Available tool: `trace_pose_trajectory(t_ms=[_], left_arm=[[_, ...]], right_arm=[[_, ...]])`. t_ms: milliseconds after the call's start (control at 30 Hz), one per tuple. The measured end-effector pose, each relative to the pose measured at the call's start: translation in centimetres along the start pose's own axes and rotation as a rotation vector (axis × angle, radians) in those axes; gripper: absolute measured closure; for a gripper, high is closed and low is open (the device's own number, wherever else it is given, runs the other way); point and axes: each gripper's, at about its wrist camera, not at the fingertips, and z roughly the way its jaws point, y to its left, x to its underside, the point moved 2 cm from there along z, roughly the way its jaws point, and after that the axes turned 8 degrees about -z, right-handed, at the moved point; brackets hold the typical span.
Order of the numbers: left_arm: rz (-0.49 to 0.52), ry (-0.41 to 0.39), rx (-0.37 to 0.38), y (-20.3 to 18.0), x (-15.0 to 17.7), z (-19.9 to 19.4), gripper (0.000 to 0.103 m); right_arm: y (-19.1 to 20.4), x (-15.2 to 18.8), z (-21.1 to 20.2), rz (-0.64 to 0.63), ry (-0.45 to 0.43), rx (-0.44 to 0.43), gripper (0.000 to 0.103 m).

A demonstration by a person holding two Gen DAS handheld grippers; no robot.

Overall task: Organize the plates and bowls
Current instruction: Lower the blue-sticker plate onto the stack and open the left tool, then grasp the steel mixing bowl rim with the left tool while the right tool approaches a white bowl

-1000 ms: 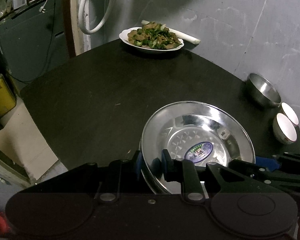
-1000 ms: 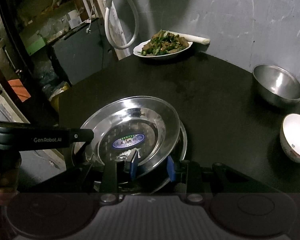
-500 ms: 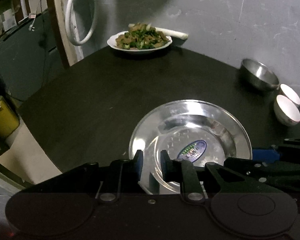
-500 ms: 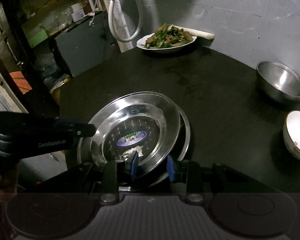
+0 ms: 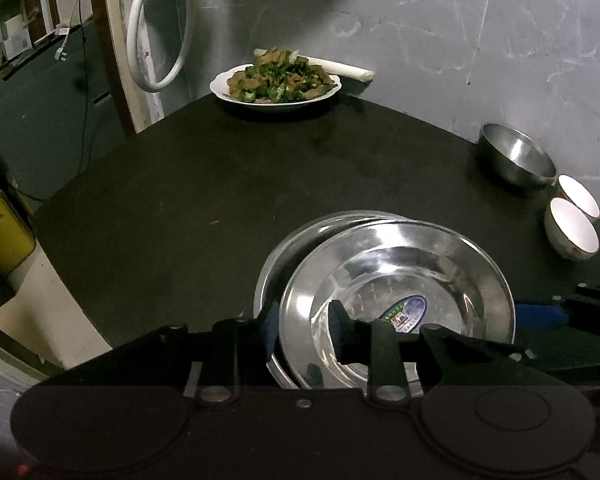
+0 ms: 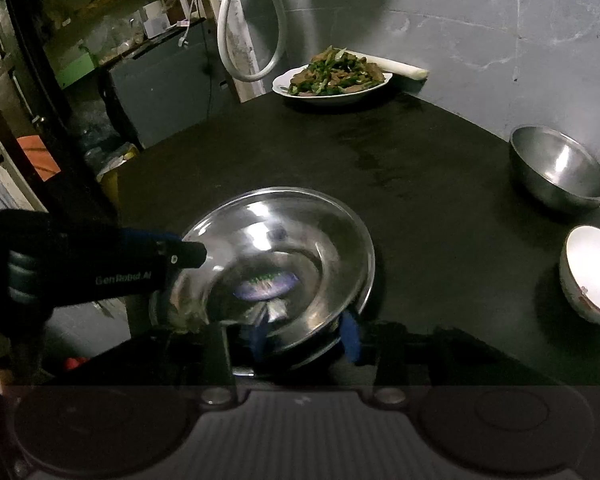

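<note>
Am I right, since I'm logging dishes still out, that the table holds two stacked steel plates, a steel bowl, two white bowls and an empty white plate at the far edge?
Not quite: the white plate at the far edge is not empty; the left wrist view shows it heaped with cooked greens. The stacked steel plates, steel bowl and two white bowls are as you say.
</note>
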Motion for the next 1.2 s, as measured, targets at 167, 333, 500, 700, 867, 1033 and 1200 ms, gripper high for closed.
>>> trace_pose_trajectory(t_ms=[167,333,500,700,867,1033,1200], left_arm=[[-0.01,-0.012,0.0,-0.3,-0.3,-0.2,0.055],[-0.028,-0.03,-0.002,-0.5,-0.9,-0.6,0.042],[-0.046,-0.062,0.006,-1.1,-1.4,-0.9,0.023],[-0.053,-0.078,0.017,-2.9,-2.2,-0.5,0.004],[-0.033,-0.094,0.034,-5.3,-3.4,0.6,0.001],[-0.013,-0.094,0.063,-8.1,-5.0,1.9,0.001],[0.022,-0.099,0.088,-11.2,-6.7,3.6,0.001]], right_arm=[[-0.3,0.2,-0.2,0.004,-0.002,-0.001,0.043],[-0.3,0.3,-0.8,-0.008,-0.023,-0.006,0.02],[-1.0,0.5,-1.7,-0.006,-0.042,0.005,0.013],[-3.2,1.1,-3.3,0.035,-0.077,0.05,0.002],[-6.1,1.2,-4.5,0.083,-0.083,0.098,0.0],[-9.5,0.9,-5.4,0.123,-0.092,0.158,0.0],[-13.3,0.3,-5.8,0.142,-0.105,0.216,0.0]])
